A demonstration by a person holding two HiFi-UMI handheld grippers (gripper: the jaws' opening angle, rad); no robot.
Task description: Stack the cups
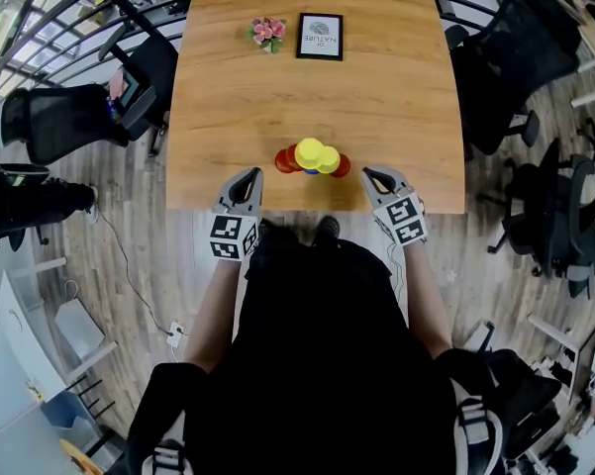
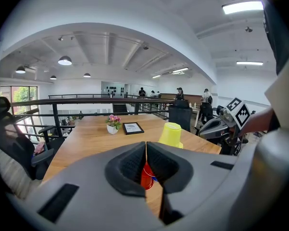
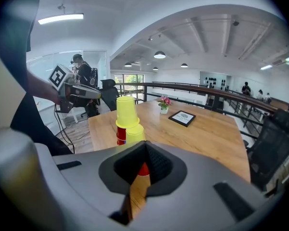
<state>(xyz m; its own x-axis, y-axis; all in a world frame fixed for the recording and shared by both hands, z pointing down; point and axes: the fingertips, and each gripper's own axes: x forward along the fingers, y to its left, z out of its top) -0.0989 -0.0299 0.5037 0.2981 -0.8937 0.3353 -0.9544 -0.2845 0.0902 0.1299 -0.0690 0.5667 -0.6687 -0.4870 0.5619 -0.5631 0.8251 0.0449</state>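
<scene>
Close to the front edge of the wooden table (image 1: 228, 107) stands a tight cluster of upturned cups: yellow cups (image 1: 309, 152) on top, red cups (image 1: 285, 159) beneath and beside them. In the right gripper view one yellow cup (image 3: 126, 112) sits on a red cup (image 3: 120, 134), with another yellow cup (image 3: 134, 134) beside it. My left gripper (image 1: 249, 178) hangs at the table edge, left of the cluster, shut and empty. My right gripper (image 1: 374, 177) mirrors it on the right, also shut on nothing. Through the left gripper (image 2: 146, 148) seam a red cup (image 2: 146, 176) shows.
A small flower pot (image 1: 267, 34) and a framed picture (image 1: 320, 36) stand at the table's far side. Black office chairs (image 1: 69, 117) flank the table on both sides, and a railing (image 2: 86, 101) runs behind it. People stand in the distance.
</scene>
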